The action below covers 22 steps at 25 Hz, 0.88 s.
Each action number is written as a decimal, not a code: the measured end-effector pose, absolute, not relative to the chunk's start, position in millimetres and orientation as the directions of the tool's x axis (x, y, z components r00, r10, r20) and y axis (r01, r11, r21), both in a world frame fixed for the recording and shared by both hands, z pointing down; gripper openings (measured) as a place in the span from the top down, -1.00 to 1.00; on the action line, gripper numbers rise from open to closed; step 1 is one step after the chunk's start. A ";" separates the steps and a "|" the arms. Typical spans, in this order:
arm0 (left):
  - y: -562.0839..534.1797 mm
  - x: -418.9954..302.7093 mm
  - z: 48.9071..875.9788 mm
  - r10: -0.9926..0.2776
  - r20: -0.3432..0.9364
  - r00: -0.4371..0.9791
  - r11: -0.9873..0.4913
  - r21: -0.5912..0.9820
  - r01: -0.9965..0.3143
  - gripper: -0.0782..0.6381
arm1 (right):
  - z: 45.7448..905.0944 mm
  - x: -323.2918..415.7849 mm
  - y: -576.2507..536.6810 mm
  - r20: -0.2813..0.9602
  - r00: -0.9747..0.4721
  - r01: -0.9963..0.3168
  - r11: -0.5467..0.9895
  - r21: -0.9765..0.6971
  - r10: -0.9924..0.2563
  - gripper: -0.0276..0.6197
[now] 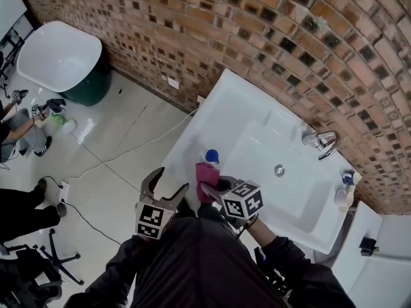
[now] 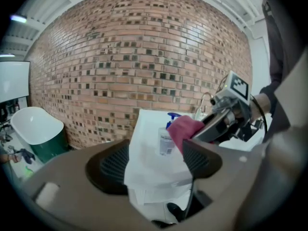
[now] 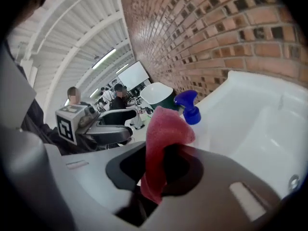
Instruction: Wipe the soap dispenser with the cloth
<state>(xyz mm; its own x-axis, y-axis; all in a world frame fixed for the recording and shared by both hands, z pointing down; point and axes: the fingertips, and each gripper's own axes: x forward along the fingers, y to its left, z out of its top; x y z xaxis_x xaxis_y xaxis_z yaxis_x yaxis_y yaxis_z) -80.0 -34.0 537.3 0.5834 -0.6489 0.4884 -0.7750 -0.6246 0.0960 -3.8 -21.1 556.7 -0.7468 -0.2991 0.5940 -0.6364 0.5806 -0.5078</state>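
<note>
The soap dispenser (image 1: 212, 156), a clear bottle with a blue pump, stands on the white sink's (image 1: 226, 98) near left corner. My right gripper (image 1: 209, 187) is shut on a red cloth (image 1: 205, 172), which hangs just in front of the dispenser. In the right gripper view the cloth (image 3: 161, 129) folds out between the jaws, with the blue pump (image 3: 188, 106) close behind it. My left gripper (image 1: 172, 179) stands open to the cloth's left with nothing between its fingers. In the left gripper view the dispenser (image 2: 166, 139) shows past the open jaws, the cloth (image 2: 186, 128) beside it.
A chrome faucet (image 1: 325, 142) and drain (image 1: 279, 170) sit in the basin, with small bottles (image 1: 346, 188) at its right end. The brick wall (image 1: 257, 31) runs behind. A white tub (image 1: 59, 58), cables and seated people (image 1: 19, 133) are on the floor at left.
</note>
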 end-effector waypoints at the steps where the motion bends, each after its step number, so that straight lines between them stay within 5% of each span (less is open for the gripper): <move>1: -34.3 -81.3 536.4 -0.651 0.487 0.582 -0.625 0.093 -0.775 -0.23 | 561.1 -9.5 -23.5 0.579 -0.763 -0.628 0.542 -0.559 -0.286 0.70; 10: -27.5 -111.7 538.6 -0.687 0.498 0.529 -0.560 0.102 -0.822 -0.20 | 609.4 -10.2 -43.0 0.488 -0.809 -0.523 0.022 -0.852 -0.328 0.70; 22: -22.3 -124.2 537.7 -0.707 0.505 0.496 -0.527 0.093 -0.845 -0.20 | 654.3 -11.4 -39.1 0.437 -0.836 -0.333 -0.327 -0.884 -0.332 0.70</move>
